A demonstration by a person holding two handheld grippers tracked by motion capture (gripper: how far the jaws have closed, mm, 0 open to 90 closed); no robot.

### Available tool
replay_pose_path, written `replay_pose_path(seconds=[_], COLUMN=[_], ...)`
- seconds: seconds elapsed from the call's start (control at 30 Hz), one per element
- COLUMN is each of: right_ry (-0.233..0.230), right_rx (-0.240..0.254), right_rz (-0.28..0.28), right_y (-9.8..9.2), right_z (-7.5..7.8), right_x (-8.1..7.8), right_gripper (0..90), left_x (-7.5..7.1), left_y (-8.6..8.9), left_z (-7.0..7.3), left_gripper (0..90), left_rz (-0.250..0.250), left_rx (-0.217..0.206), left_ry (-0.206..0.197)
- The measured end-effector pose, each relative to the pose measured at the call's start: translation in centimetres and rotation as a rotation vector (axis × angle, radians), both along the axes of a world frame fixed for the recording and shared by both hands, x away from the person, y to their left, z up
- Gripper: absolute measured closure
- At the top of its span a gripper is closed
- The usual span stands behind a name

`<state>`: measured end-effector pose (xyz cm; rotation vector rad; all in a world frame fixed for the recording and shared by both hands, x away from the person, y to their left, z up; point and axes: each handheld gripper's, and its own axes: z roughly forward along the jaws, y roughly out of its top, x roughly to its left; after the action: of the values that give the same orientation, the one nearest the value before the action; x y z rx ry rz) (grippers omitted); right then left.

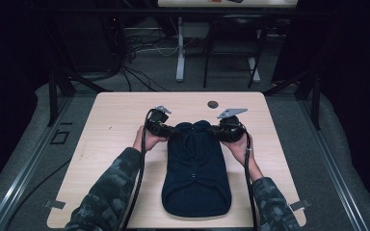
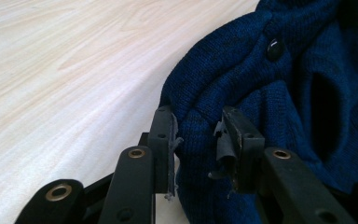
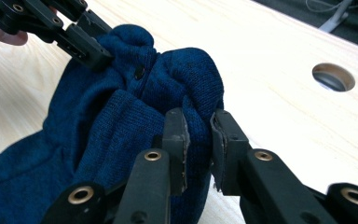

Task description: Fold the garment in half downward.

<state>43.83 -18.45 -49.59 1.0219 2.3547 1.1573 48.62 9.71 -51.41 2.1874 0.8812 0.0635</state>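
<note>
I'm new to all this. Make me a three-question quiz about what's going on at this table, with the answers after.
1. True or false: the left gripper and the right gripper each pinch a fold of the dark blue knitted garment.
2. Which end of the garment do they grip? A) the end nearest the person B) the far end C) the middle
3. Fill in: near the far edge of the wooden table is a round ____.

Key: 1 true; 2 B; 3 hole
</note>
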Motion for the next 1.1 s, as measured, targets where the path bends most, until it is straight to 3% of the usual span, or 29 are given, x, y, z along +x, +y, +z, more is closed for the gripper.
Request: replay_pose_path(seconds=[0.17, 0.27, 0.37, 0.53, 0.67, 0.7, 0.9, 1.03, 1.1], right_ry=[-0.032, -0.041, -0.010, 0.026, 0.063, 0.076, 0.063, 0.028, 0.019], right_rx=[-0.008, -0.002, 0.005, 0.007, 0.019, 0.021, 0.023, -0.005, 0.002], right_rz=[0.014, 0.020, 0.043, 0.057, 0.067, 0.077, 0.080, 0.089, 0.095], right_y=[0.1, 0.0, -0.3, -1.1, -1.6, -1.7, -2.0, -1.8, -1.7], right_z=[0.7, 1.0, 1.1, 1.2, 1.2, 1.3, 1.5, 1.8, 1.9], right_x=[-0.6, -0.8, -0.9, -0.9, -0.9, -0.9, -1.3, -1.9, -2.1], right_gripper=[77.1, 76.8, 76.1, 74.4, 65.9, 67.3, 76.5, 78.1, 78.4], left_x=[-0.2, -0.5, -0.8, -1.3, -1.7, -1.8, -2.1, -2.3, -2.3], left_y=[0.2, 0.2, 0.3, 0.0, -0.3, -0.3, -0.3, -0.1, -0.1], left_z=[0.4, 0.8, 1.3, 2.0, 2.5, 2.6, 3.2, 3.4, 3.4], left_gripper=[68.2, 70.1, 71.8, 72.4, 72.6, 72.6, 72.7, 72.2, 71.1], left_rz=[-0.016, -0.009, -0.032, -0.049, -0.064, -0.070, -0.103, -0.111, -0.118], left_rx=[-0.007, -0.007, -0.025, -0.019, -0.013, -0.010, -0.019, -0.017, -0.021], left_ry=[-0.004, -0.041, -0.063, -0.109, -0.141, -0.150, -0.191, -0.198, -0.175])
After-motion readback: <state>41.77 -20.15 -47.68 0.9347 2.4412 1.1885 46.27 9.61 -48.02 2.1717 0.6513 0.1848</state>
